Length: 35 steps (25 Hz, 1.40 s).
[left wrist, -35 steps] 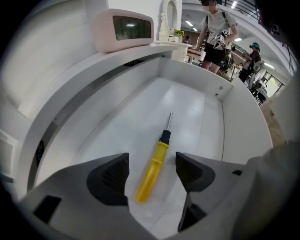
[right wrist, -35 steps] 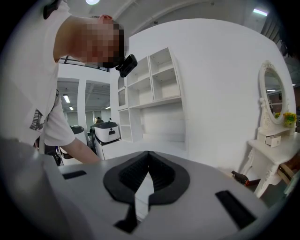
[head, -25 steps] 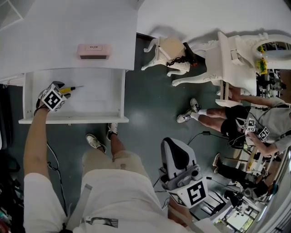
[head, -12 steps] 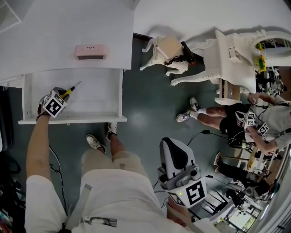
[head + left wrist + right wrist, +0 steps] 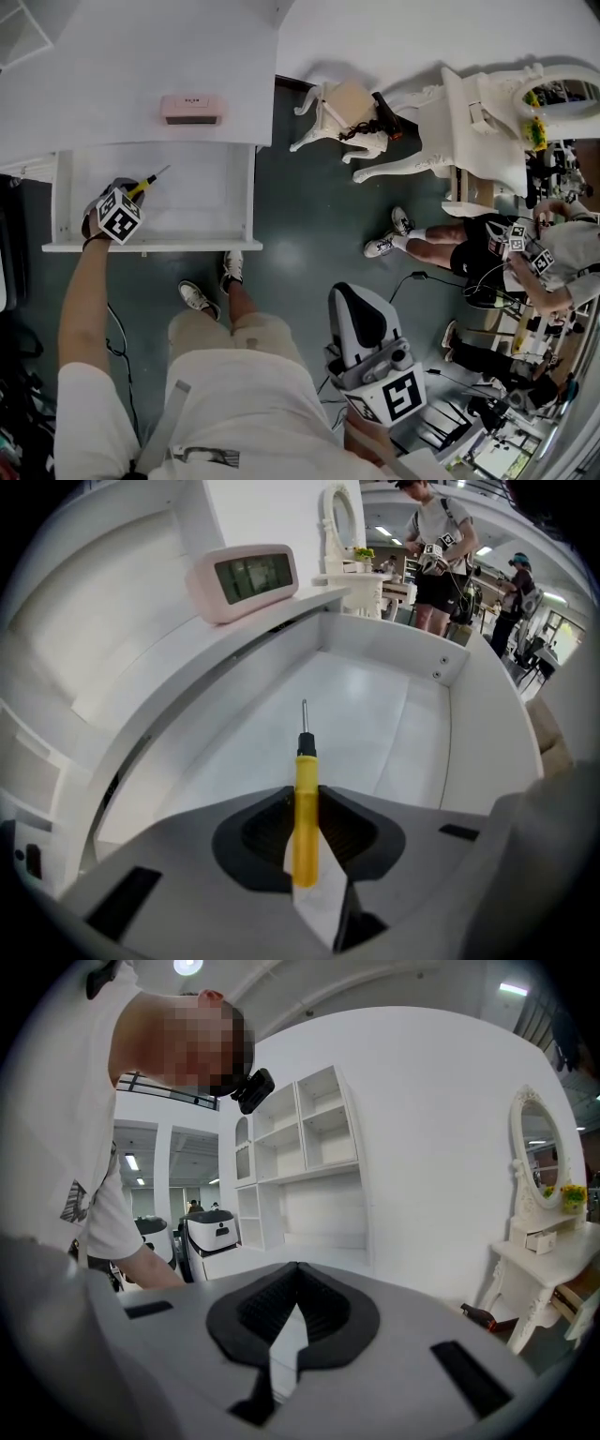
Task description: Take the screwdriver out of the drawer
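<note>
1 white drawer [image 5: 202, 202] stands pulled open; right gripper [image 5: 294, 1309] well away from it, jaws seemingly together, nothing between; left gripper [image 5: 307, 841] over the drawer's left end, jaws just closing, now clamped on the yellow handle of the screwdriver [image 5: 306, 780]; its shaft points toward the drawer's back.

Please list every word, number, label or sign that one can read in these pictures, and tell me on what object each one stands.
No text can be read in any view.
Pink clock: its display is too blurred to read.
Print on the person's white shirt: too small to read.
Square markers: black and white patterns only, no letters.
</note>
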Each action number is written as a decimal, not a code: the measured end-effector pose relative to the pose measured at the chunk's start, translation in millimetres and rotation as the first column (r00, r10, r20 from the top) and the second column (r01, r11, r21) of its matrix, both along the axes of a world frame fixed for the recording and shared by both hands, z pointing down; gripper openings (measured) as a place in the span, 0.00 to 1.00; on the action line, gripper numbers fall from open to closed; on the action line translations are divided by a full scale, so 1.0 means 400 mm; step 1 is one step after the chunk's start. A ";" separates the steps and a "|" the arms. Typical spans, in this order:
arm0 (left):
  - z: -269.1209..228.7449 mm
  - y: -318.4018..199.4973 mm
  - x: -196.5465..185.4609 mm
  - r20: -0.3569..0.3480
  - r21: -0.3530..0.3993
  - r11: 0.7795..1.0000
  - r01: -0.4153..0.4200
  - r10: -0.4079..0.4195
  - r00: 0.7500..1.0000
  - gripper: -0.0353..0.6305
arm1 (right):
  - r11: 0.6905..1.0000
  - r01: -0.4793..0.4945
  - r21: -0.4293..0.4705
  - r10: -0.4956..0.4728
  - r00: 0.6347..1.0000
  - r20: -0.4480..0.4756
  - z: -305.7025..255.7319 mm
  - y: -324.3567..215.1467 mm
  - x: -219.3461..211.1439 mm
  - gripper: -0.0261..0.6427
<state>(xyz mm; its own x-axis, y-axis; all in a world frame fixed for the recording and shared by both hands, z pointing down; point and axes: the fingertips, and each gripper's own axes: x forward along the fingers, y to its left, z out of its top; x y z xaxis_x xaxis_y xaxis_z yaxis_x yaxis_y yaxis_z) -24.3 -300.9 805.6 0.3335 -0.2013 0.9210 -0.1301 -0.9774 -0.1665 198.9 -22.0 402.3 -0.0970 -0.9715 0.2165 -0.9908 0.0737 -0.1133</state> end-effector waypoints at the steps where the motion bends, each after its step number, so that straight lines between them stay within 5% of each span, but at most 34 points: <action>1: -0.011 -0.002 0.000 -0.004 0.006 1.000 0.004 -0.004 1.000 0.18 | 1.000 0.004 0.005 -0.004 1.000 0.001 -0.003 -0.001 -0.005 0.05; 13: -0.162 0.022 -0.040 -0.093 0.088 0.996 0.007 0.001 0.996 0.18 | 0.996 0.063 0.069 -0.064 0.998 0.006 -0.048 -0.017 -0.081 0.05; 23: -0.320 0.054 -0.097 -0.225 0.160 0.982 0.100 -0.063 0.972 0.18 | 0.981 0.160 0.111 -0.160 0.987 -0.008 -0.090 -0.066 -0.173 0.05; 26: -0.372 0.054 -0.122 -0.307 0.133 0.971 0.197 -0.149 0.940 0.18 | 0.978 0.171 0.123 -0.169 0.985 -0.024 -0.110 -0.079 -0.184 0.05; 29: -0.435 0.046 -0.139 -0.411 0.079 0.947 0.311 -0.254 0.876 0.18 | 0.973 0.184 0.137 -0.180 0.983 -0.039 -0.128 -0.094 -0.189 0.05; 35: -0.543 0.054 -0.166 -0.521 0.067 0.912 0.405 -0.314 0.793 0.18 | 0.962 0.220 0.162 -0.213 0.975 -0.062 -0.158 -0.120 -0.212 0.05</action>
<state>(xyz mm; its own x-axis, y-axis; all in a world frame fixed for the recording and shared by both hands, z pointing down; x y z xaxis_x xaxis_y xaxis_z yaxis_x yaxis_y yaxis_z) -90.8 -279.4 588.2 0.6011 -0.5323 0.5960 -0.5752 -0.8060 -0.1397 113.9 -69.9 338.9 -0.3034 -0.9509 0.0615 -0.9527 0.3014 -0.0387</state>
